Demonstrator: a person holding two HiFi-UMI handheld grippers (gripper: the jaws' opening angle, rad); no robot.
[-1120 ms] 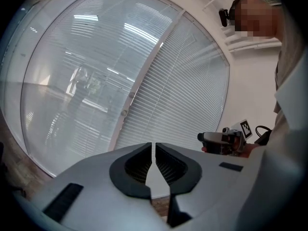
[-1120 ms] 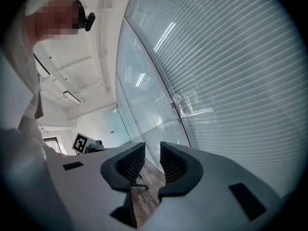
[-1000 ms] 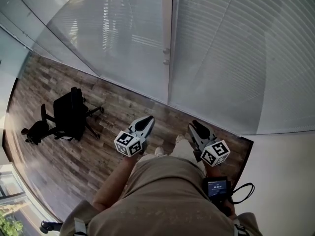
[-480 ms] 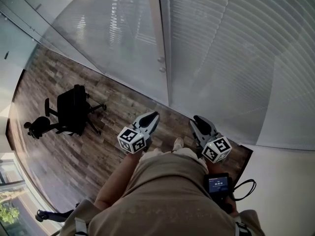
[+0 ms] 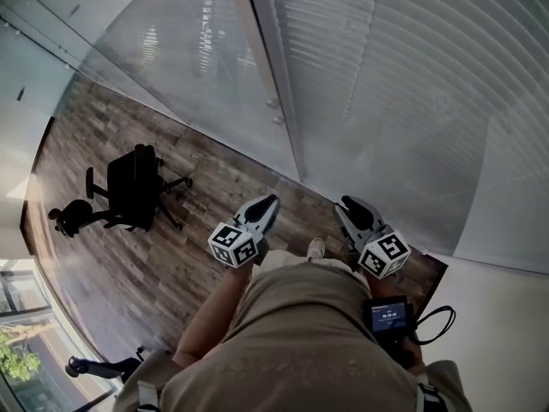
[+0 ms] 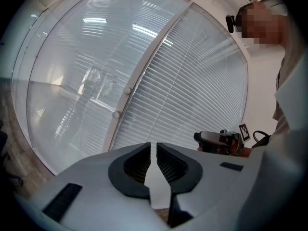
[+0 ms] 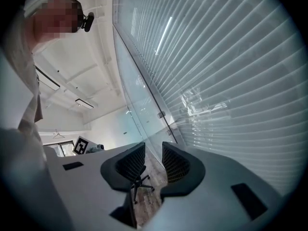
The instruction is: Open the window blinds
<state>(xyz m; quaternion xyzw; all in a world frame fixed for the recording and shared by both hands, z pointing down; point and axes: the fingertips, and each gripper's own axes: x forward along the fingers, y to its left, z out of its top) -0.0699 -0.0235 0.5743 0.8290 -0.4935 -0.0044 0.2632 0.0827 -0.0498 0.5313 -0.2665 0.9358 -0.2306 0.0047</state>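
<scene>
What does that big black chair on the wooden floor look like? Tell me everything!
The big black office chair is dark all over, with a wide flat back and a star-shaped base of thin legs. It stands upright on the brown wood-plank floor, to the person's left, apart from the glass wall. A smaller black chair stands close beside it; whether they touch, I cannot tell.

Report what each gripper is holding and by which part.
Nothing is held. The left gripper has its jaws all but closed on empty air. The right gripper has them apart and empty. Neither touches the blinds.
</scene>
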